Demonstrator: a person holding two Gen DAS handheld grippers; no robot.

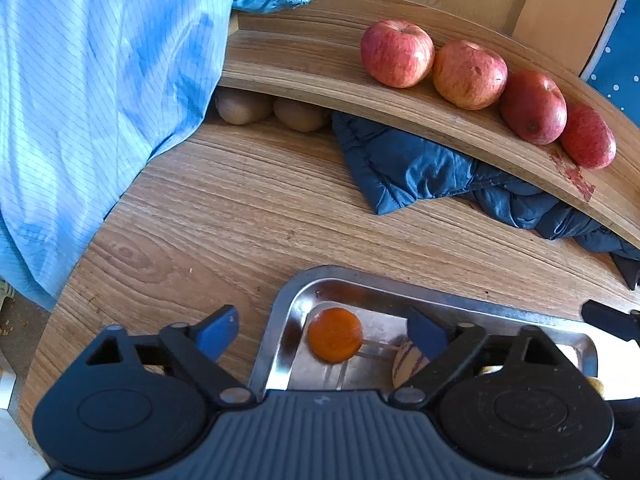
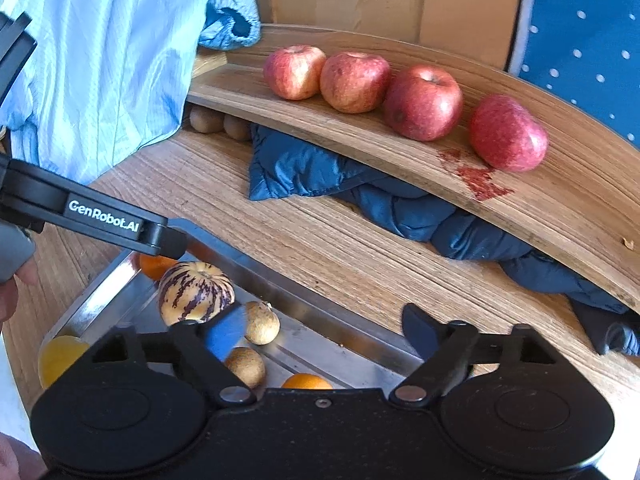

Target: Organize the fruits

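Observation:
Several red apples stand in a row on the curved wooden shelf. A steel tray on the round wooden table holds an orange, a striped cream-and-purple melon, two brown kiwis, another orange and a yellow fruit. My left gripper hangs open over the tray's left end, the orange between its fingers untouched. My right gripper is open above the tray's far rim, holding nothing.
Two more kiwis lie under the shelf beside a dark blue quilted jacket. A light blue striped garment drapes at the left. The left gripper's arm crosses the right wrist view.

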